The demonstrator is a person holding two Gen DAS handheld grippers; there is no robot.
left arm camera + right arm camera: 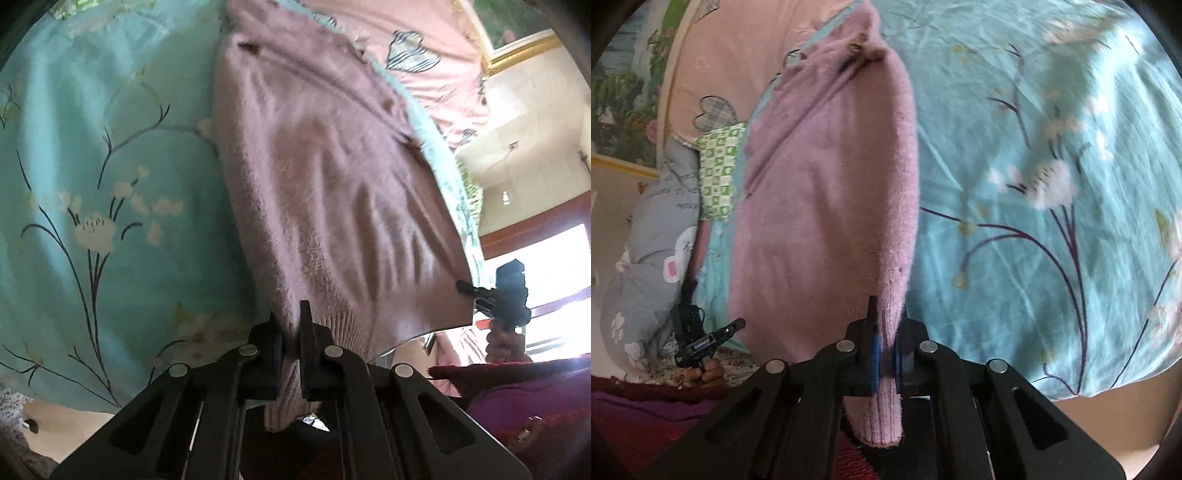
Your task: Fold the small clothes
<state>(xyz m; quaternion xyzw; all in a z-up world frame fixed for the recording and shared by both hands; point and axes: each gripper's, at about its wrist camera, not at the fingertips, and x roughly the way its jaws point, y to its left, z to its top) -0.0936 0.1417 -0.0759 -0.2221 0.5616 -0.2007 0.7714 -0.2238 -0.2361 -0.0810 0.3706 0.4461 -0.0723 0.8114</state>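
Left wrist view: the black two-finger left gripper [290, 332] sits at the bottom centre of the frame, its jaws closed tight on the ribbed hem of a fuzzy mauve-pink knitted sweater [332, 177]. The sweater runs from the jaws up through the middle of the frame, lying lengthwise on a turquoise bedsheet printed with white blossoms and dark stems [92, 166], which fills the left half. At the right edge, the black right gripper [469, 287] pinches the sweater's other hem corner, with a hand [498, 341] gripping its handle below.

Right wrist view: the right gripper [886, 328] occupies the bottom centre, jaws clamped on the ribbed hem, blue pads [874, 354] pressed against the knit. The sweater [820, 206] extends to the upper centre, where small buttons show near its neck. The bedsheet [1034, 184] covers the right half. At lower left, the left gripper [737, 325] appears small with fingers of a hand [705, 374] on its grip.

Surroundings: a peach quilt with grey plaid heart patches [713, 74] at upper left, a green-and-white checked cloth [718, 173] beside the sweater's left edge, and a grey cushion with white cartoon prints [650, 258] at left. Nothing lies on the sweater. A dark red garment [524, 398] fills the lower right of the left view.
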